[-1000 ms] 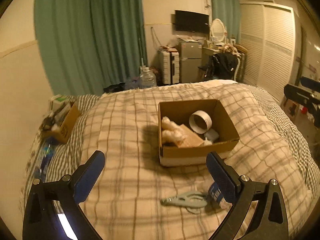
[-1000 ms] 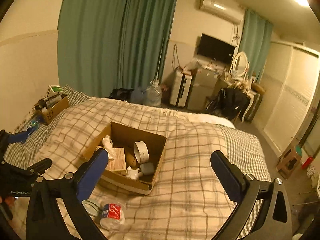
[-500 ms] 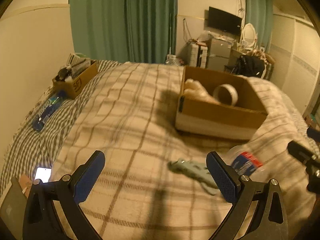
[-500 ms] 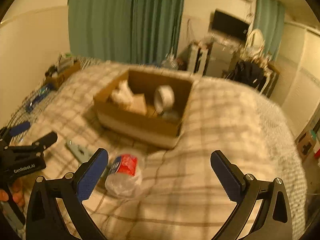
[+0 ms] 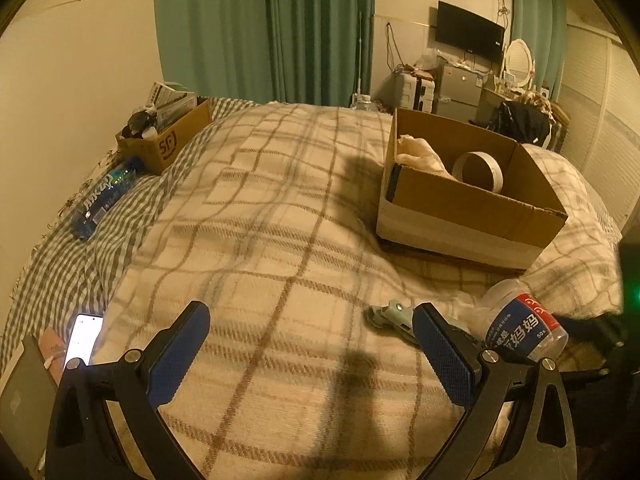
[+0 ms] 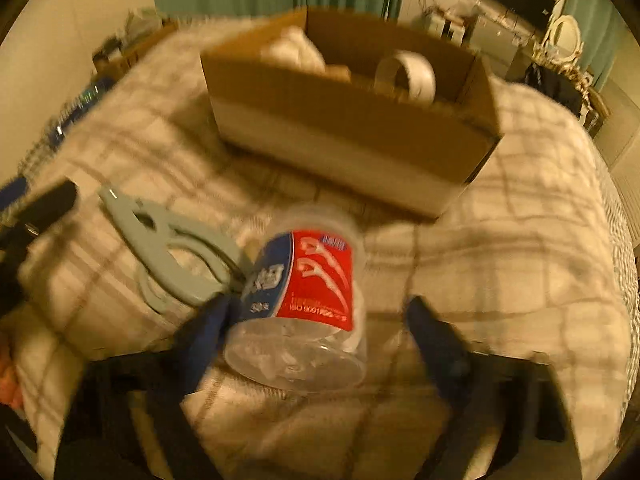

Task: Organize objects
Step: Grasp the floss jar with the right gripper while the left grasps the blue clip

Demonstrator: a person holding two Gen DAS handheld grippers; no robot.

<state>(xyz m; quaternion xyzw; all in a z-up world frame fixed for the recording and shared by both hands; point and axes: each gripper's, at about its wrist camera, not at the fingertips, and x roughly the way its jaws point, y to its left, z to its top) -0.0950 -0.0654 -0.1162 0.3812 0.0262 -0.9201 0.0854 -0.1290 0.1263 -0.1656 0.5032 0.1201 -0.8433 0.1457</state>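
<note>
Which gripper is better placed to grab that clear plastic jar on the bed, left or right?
Right. The right gripper is open with the plastic jar lying between its fingers, one pad at the jar's side. The left gripper is open over bare blanket, the jar off to its right.

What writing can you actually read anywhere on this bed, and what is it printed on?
"SF" – side of the small cardboard box by the wall.
"ISO 9001" – red label of the clear plastic jar; the rest is blurred.
"50" with Chinese characters – same jar's blue label.
Script on the blue bottle: unreadable.
</note>
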